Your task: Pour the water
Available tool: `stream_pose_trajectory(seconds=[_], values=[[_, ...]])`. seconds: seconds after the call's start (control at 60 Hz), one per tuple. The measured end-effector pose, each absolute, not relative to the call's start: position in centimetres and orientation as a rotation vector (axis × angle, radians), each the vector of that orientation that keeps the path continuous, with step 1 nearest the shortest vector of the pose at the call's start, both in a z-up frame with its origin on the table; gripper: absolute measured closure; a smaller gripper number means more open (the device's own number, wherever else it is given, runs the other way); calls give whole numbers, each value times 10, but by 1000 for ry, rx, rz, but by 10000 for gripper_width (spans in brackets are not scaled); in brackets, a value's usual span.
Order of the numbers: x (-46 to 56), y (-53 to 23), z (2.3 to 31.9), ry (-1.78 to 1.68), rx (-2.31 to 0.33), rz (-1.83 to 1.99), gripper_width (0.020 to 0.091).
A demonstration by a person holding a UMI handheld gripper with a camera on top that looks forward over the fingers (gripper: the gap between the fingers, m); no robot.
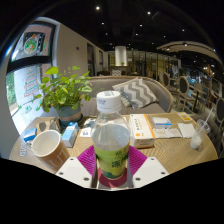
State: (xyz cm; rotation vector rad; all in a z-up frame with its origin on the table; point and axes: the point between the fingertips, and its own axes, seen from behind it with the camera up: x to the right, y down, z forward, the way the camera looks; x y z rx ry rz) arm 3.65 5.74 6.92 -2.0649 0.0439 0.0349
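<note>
A clear plastic bottle (112, 140) with a white cap and a green label stands upright between my fingers, and both magenta pads (87, 160) press against its sides. My gripper (112, 168) is shut on the bottle. A paper cup (49, 150) with a brown sleeve stands on the wooden table (175, 152) to the left of the bottle, its mouth open. It is close to my left finger.
A potted green plant (62, 92) stands behind the cup. Blue packets (69, 133) lie by the plant. Books and boxes (160, 127) lie on the table's right half, with a clear glass (200, 135) at the far right. A sofa with cushions (140, 92) is beyond the table.
</note>
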Motion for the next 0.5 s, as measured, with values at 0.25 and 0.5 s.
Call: stream_pose_trajectory(seconds=[0.25,0.5], values=[[37,53,69,74,-2092,30,659],[38,42,55,112,-2186,31,380]])
